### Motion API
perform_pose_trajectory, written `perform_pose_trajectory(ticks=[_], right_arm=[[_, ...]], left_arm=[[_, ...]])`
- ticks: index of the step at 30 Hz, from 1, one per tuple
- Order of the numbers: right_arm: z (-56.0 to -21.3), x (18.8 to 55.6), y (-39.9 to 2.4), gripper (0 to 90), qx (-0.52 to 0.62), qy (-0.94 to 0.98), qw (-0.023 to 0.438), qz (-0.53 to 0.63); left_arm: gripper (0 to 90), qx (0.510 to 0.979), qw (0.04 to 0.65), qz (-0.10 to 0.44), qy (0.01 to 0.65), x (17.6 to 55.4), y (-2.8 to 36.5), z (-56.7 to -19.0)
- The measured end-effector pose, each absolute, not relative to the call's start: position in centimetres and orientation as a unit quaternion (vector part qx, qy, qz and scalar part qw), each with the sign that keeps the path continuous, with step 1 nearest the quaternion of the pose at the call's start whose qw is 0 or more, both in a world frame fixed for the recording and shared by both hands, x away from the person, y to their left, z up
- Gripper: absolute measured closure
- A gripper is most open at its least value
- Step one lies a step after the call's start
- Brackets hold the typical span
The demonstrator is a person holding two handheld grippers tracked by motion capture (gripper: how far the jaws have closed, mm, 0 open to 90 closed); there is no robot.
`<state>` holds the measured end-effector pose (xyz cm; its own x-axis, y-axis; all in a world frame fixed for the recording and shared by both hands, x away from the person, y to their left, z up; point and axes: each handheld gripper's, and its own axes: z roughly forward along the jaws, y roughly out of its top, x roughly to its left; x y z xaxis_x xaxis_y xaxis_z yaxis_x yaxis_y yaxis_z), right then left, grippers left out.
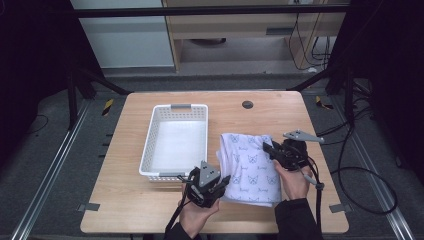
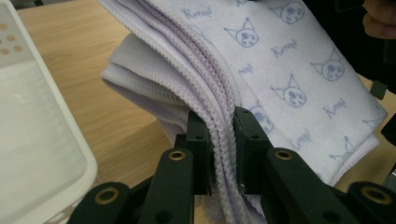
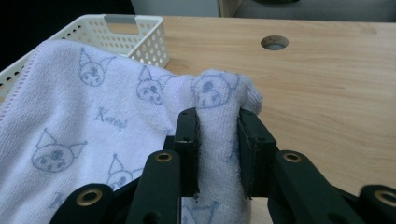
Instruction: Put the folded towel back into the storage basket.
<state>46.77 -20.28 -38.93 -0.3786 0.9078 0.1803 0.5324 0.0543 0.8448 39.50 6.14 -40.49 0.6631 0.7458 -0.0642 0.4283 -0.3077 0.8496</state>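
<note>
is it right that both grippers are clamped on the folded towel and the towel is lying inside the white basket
Not quite. Both the left gripper and the right gripper do have their jaws shut on the folded towel, but the towel lies on the table beside the white basket, to its right, not inside it. The high view shows this.

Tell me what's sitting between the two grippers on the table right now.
The folded towel spans the stretch between the left gripper and the right gripper; each is clamped on an edge of it. The high view shows this.
</note>
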Motion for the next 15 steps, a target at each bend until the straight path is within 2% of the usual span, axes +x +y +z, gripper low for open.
perform_pose_trajectory(ticks=[15], right_arm=[[-35.1,46.9,-19.1,72.0,0.495,0.691,0.234,0.472]], left_arm=[[77.4,0.777,0.472,0.204,0.362,39.7,7.4,-37.3]])
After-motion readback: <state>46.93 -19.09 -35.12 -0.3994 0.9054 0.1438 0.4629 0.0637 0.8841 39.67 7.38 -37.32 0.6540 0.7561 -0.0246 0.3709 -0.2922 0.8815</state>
